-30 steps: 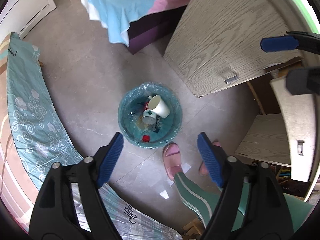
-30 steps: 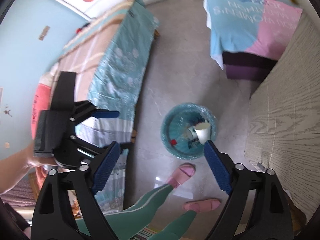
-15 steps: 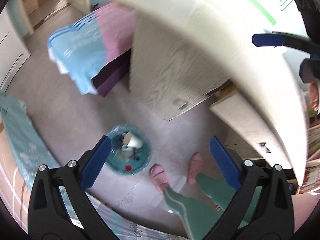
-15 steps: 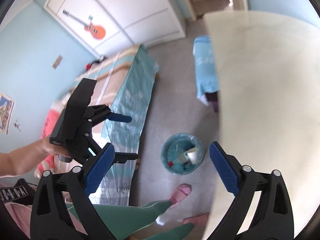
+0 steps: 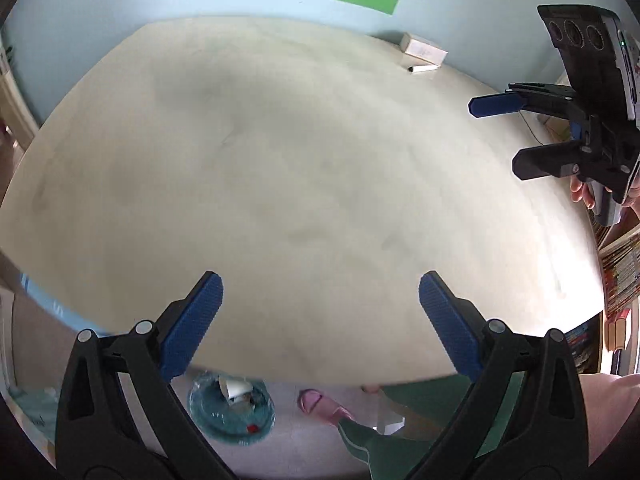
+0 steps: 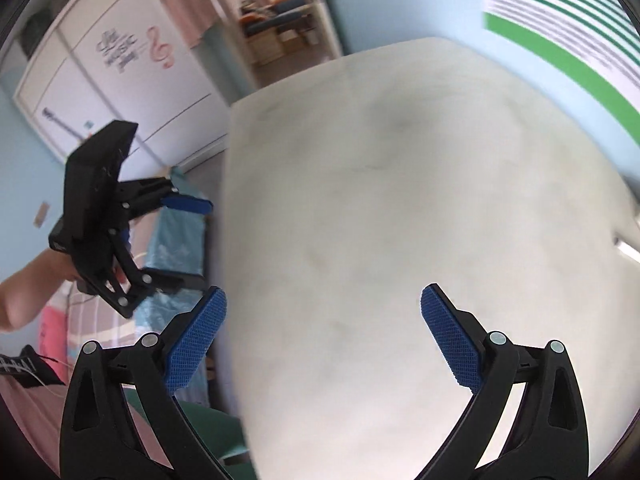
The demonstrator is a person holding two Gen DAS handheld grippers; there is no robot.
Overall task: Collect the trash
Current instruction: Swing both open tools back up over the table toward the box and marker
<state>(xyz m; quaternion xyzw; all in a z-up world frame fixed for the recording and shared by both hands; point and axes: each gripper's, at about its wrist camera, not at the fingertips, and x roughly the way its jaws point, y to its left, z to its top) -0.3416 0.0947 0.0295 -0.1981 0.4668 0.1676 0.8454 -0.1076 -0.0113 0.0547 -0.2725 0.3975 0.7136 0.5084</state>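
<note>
Both grippers, left gripper (image 5: 320,300) and right gripper (image 6: 322,312), spread wide and empty over bare tabletop (image 5: 300,160); bin (image 5: 232,408) sits on the floor below the near edge, nearer the left.

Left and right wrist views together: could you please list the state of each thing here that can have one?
Left gripper with blue pads: open, nothing between its fingers.
Right gripper with blue pads: open, nothing between its fingers.
Round teal-lined trash bin: upright on the floor, uncovered, holding a white paper cup and other scraps.
Pale beige tabletop: mostly bare, with a small white box at its far edge.
Pink slipper: on the person's foot, on the floor.
</note>
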